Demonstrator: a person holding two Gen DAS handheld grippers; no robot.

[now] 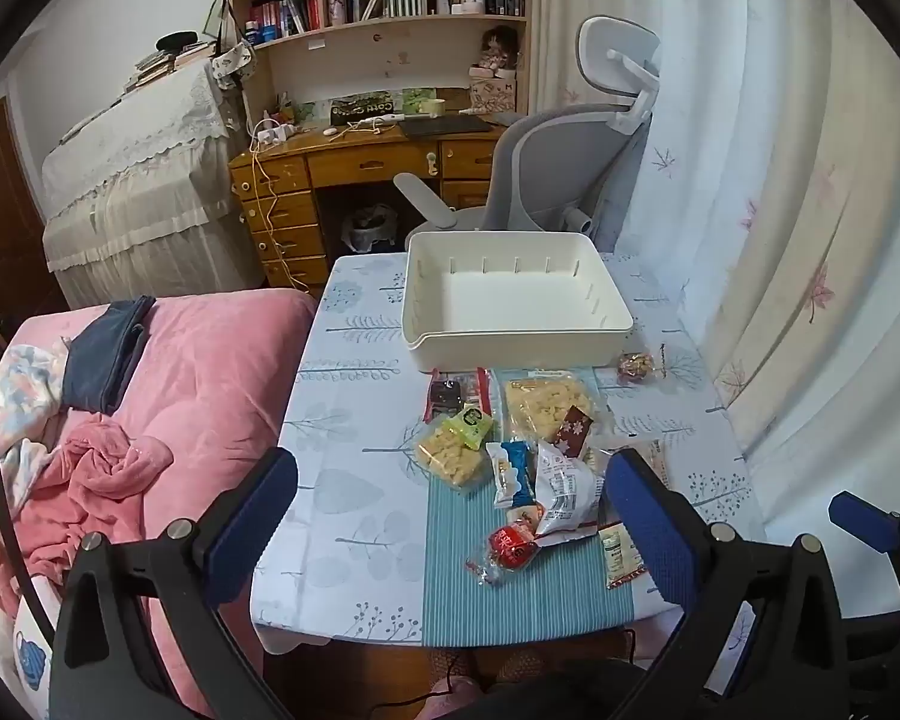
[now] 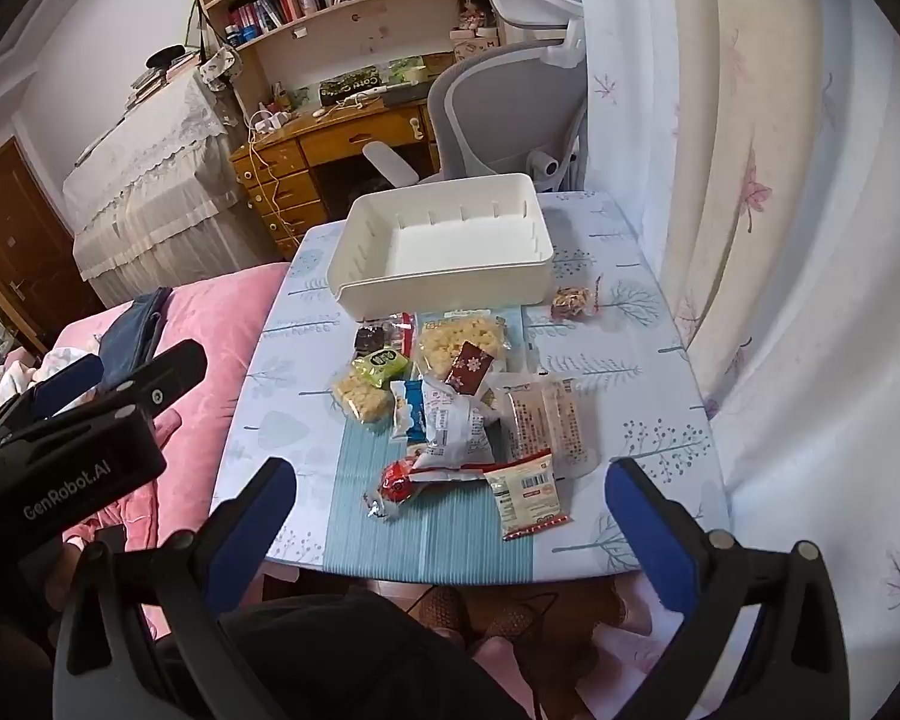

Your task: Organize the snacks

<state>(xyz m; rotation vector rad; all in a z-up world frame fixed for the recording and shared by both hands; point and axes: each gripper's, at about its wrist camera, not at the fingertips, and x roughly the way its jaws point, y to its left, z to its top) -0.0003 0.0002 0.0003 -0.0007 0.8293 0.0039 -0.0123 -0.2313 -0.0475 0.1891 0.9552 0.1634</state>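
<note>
An empty white bin (image 1: 576, 333) (image 2: 450, 285) stands at the far end of the small table (image 1: 342, 480) (image 2: 630, 420). Several snack packets lie in a pile in front of it: a red round packet (image 1: 510, 546) (image 2: 396, 486), a white packet (image 1: 561, 495) (image 2: 450, 429), a yellow puffed-snack bag (image 1: 540, 405) (image 2: 456, 342) and a green-labelled bag (image 1: 453, 450) (image 2: 366, 387). One small brown packet (image 1: 635, 365) (image 2: 573, 302) lies apart at the right. My left gripper (image 1: 450, 534) is open and empty above the near table edge. My right gripper (image 2: 450, 534) is open and empty, also near the front edge.
A pink bed (image 1: 168, 420) (image 2: 210, 324) lies left of the table. Curtains (image 1: 810, 240) (image 2: 780, 240) hang close on the right. A grey office chair (image 1: 558, 168) (image 2: 498, 96) and a wooden desk (image 1: 330, 180) stand behind the bin.
</note>
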